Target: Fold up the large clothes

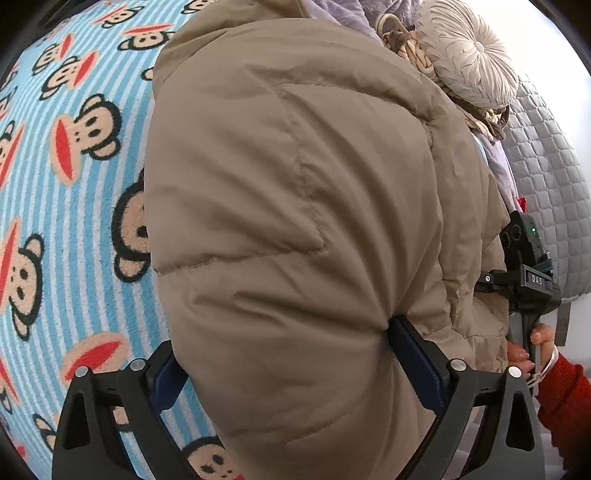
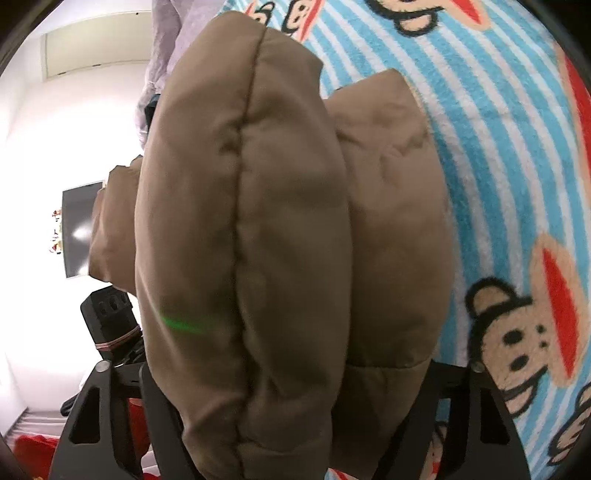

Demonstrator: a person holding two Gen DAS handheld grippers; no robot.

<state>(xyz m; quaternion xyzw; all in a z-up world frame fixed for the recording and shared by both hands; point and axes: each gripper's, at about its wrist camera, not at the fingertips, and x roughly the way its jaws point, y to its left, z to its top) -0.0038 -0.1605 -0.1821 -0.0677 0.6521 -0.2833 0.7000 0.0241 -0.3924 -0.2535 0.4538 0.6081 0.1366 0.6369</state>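
The tan puffer jacket lies bunched on a blue-and-white striped blanket printed with monkey faces.

Left gripper: a thick, rounded fold of the jacket fills the gap between its two fingers. The blue pad on the right finger presses into the fabric, which puckers around it. The left finger sits against the other side of the fold. The fingers are spread wide yet clamped on the jacket.

Right gripper: a doubled roll of the same jacket, with a vertical seam down its middle, bulges out between both fingers. The fabric is squeezed at each side, so this gripper is also grasping the jacket.

In the left wrist view, the right gripper's black body shows at the jacket's far edge, held by a hand in a red sleeve. Beyond the jacket lie a round pleated cream cushion, lilac fabric, and a grey quilted cover.

In the right wrist view, a white wall with a dark screen shows to the left of the jacket.
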